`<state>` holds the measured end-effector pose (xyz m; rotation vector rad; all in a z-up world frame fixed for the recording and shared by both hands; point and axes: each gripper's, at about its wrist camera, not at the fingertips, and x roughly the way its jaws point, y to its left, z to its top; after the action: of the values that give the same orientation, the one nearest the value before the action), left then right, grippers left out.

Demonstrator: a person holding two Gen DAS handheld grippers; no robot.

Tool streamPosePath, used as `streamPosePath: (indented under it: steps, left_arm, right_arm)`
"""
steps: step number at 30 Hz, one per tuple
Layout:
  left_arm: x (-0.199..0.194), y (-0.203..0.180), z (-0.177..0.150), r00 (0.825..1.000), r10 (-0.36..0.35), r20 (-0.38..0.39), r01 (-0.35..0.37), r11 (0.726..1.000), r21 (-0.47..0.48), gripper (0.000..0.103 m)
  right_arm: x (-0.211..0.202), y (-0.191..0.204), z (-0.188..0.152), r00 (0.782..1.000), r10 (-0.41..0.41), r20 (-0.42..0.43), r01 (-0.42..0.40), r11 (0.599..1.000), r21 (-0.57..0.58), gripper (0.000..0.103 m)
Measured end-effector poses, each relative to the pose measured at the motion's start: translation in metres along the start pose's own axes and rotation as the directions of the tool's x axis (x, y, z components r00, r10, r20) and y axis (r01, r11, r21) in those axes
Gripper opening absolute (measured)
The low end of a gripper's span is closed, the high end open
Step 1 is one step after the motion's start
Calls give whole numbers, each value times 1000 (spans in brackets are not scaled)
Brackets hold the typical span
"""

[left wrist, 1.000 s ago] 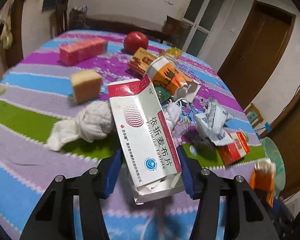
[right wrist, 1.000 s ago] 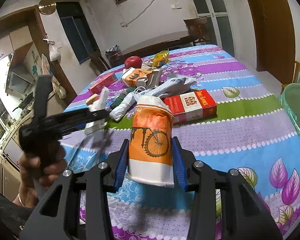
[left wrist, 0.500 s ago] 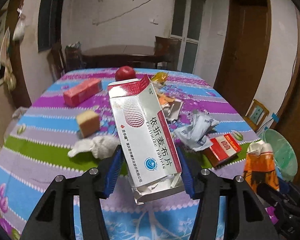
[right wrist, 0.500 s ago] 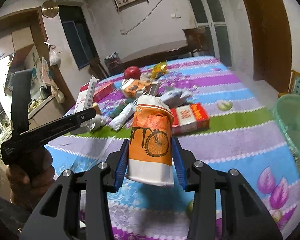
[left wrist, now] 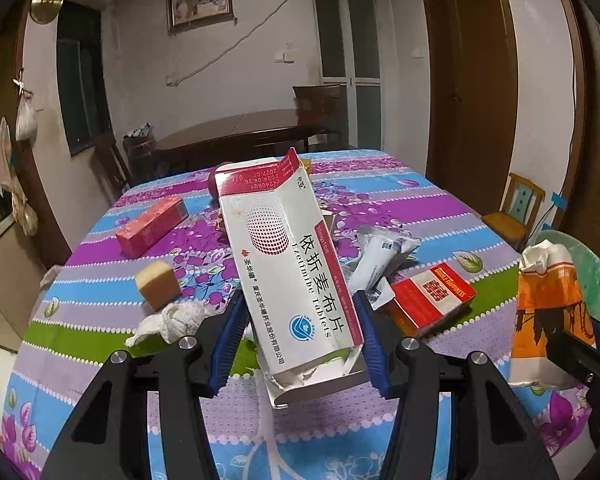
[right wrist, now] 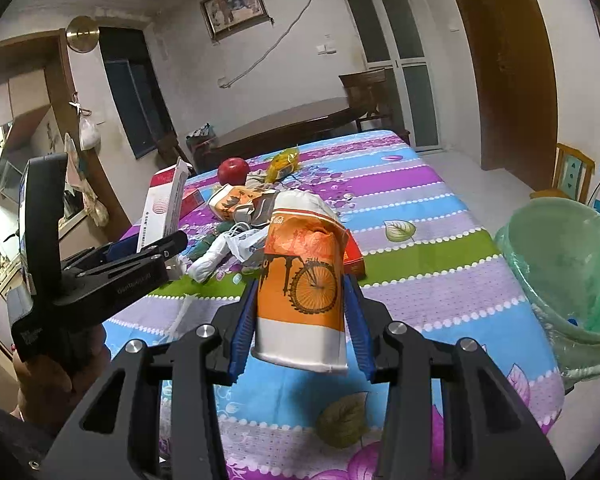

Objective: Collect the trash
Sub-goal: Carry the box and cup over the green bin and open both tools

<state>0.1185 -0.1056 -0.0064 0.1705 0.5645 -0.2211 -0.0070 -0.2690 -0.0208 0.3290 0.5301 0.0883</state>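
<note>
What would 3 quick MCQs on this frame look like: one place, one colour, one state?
1. Where is the green bin?
A. on the table
B. beside the table's right edge
C. under the table

2. Main colour of the paper cup?
A. orange
B. blue
C. black

3. State of the left gripper?
A. open, empty
B. shut on the tablet box
C. shut on the apple

Key: B, the bin stands off the tablecloth's edge; A, orange print above a white base; B, both pads press the box's sides.
</note>
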Motion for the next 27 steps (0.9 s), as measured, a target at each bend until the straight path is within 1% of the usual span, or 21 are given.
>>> streamPosePath:
  steps: [7,10,15,20,22,27]
  left_arm:
    - [-2,-9,1,1000,12,13,-12,1000,27,55]
    - [-3,-15,4,1000,4,18,-5,999,40,55]
    - [0,-35,16,999,-29,29,27,997,72,55]
    - [4,-71,33,995,-94,43,88,989,123,55]
    - [5,-90,41,990,-129,51,120,981,151,55]
    - [10,-132,57,982,-179,67,162,964,210,55]
  right_arm:
    - [-6,-3,1,1000,-11,20,11,1000,3,41]
    - [-12,-7,6,999,-27,38,27,1000,5,41]
    - [-27,-27,17,992,-91,82,90,996,11,41]
    - [-46,-62,38,976,-179,120,177,984,35,41]
    - [-54,-76,47,967,-218,131,214,976,42,41]
    - [-74,-110,64,941,-303,153,297,953,60,41]
